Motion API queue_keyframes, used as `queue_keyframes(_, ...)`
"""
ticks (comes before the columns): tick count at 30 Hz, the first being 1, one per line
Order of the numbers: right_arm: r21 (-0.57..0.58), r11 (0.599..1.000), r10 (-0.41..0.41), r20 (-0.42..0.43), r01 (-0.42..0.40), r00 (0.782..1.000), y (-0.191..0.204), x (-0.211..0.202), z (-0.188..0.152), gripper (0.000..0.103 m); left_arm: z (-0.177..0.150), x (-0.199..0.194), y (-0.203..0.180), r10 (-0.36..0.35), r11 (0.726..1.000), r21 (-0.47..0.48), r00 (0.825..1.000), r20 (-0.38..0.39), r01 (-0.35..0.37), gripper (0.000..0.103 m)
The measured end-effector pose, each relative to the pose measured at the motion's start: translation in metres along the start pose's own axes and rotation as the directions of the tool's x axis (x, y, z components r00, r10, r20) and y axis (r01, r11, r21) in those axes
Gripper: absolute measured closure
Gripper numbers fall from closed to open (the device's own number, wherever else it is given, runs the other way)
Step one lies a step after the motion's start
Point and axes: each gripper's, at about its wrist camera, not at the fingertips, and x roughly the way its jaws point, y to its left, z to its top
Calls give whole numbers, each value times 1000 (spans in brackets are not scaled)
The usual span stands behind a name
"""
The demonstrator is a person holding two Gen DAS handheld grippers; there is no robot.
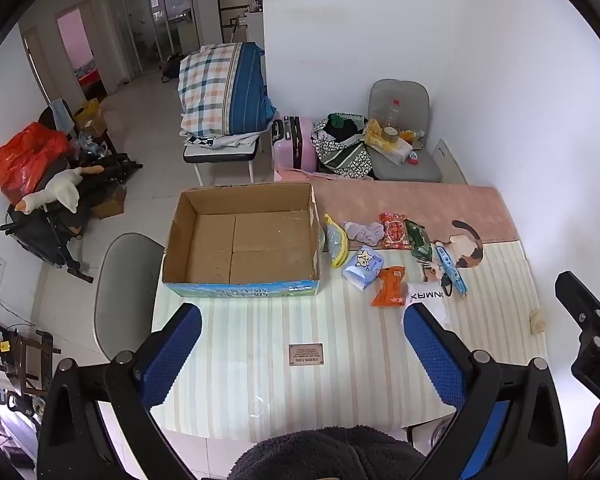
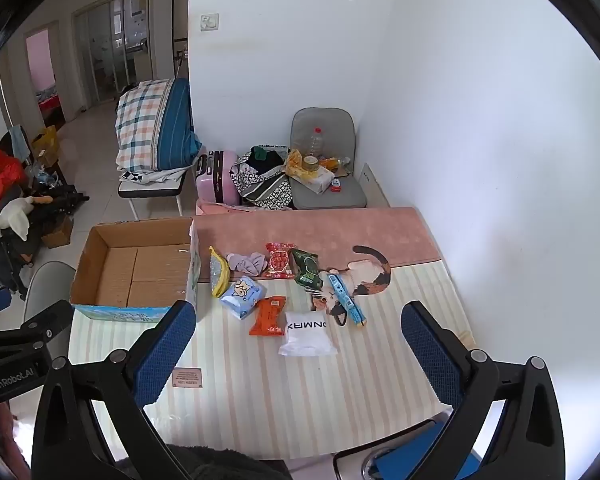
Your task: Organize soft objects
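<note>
At the near edge of the table, w/ dark fuzzy fabric at the very bottom of both views, two black grippers w/ blue textured pads hang above a cream striped table cover [image 2: 260, 392]. Left gripper [image 1: 302, 354]: jaws spread fully wide, nothing between them, nothing touched. Right gripper [image 2: 298, 350]: same, wide apart and holding nothing. Both tilt downward toward the tabletop. A small brown label patch [image 1: 306, 354] sits on the cover between the left gripper's pads.

Seen from the right wrist, the soft items lie from about 11 to 1 o'clock beyond the pads. Nearest: a white plastic pouch w/ black lettering [image 2: 307, 334], approx 12 o'clock. Touching its left edge, an orange snack packet [image 2: 269, 316]. Just past that at 11 o'clock, a light blue tissue pack w/ cartoon animal [image 2: 243, 295]. At 1 o'clock, a long blue tube-shaped packet [image 2: 346, 299], lying on a calico cat picture [image 2: 364, 276] printed on the cover.

Further row, left to right: yellow-rimmed pouch [image 2: 218, 276] just beside the box, lilac fabric scrunchie [image 2: 246, 261], red patterned packet [image 2: 279, 261], dark green wipes pack [image 2: 306, 270]. The far strip of the table is pink.

At 10 o'clock, an open brown cardboard box w/ blue printed sides [image 2: 136, 268], nothing inside, at the table's left edge. A grey chair [image 1: 126, 292] stands just left of the table.

Beyond the table: a grey padded chair [image 2: 326, 184] piled w/ a bottle and bags, a pink suitcase [image 2: 218, 178], and a checked bedding bundle [image 2: 154, 126] on a bench. White wall to the right.
</note>
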Motion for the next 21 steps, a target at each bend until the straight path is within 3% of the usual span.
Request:
queue_keyframes(14,-15,1000,-6,21,7,1000,-7,-2,-8,0,6,-5,-4,-4,1000,8,1000,9,3,0)
queue_keyframes(21,-32,999,-14,36,15,999,-1,-10,9,0,16,-10,0,-8,1000,5,1000,19,8,0)
